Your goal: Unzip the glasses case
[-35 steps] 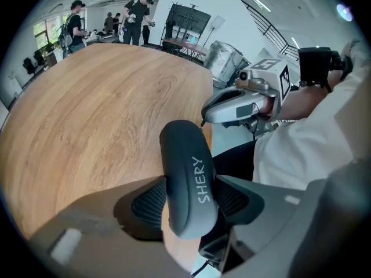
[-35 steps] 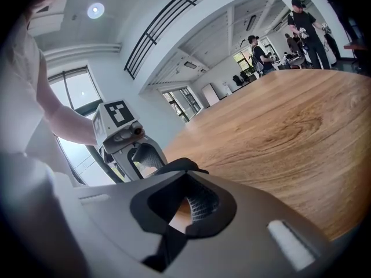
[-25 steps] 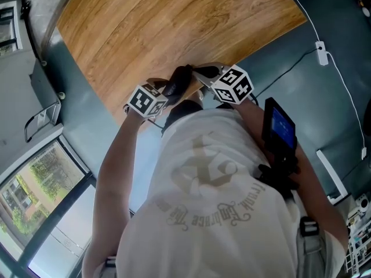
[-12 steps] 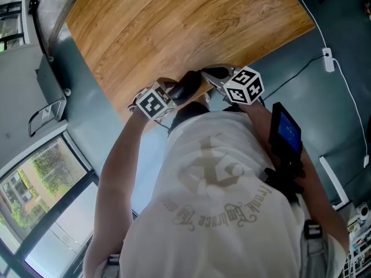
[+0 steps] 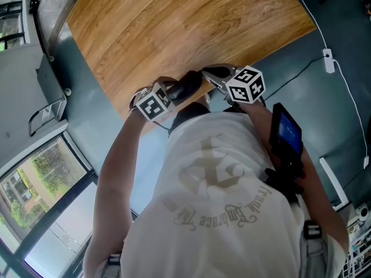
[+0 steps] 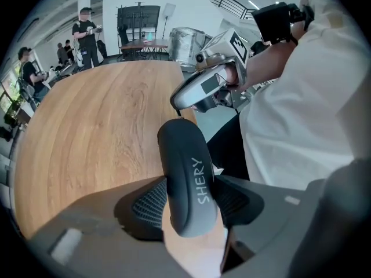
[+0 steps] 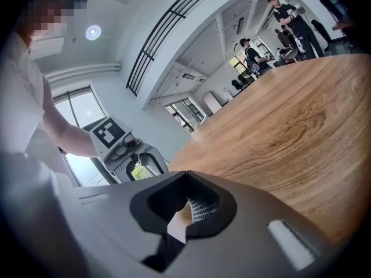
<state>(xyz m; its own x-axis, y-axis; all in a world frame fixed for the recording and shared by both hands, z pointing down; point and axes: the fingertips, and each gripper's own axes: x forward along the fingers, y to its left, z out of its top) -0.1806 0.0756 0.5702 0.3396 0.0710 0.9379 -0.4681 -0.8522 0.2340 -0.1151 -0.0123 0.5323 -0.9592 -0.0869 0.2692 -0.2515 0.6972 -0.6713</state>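
Left claw: clamped on glasses case at surface edge.
Right claw: jaws together, at 12 o'clock of the glasses case.

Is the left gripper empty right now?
No, the left gripper is shut on the dark glasses case marked SHERY, which is squeezed between its two jaws.

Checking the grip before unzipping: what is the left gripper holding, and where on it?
The glasses case, pinched across its two long sides, toward one end.

Left tongs clamped, right tongs closed.
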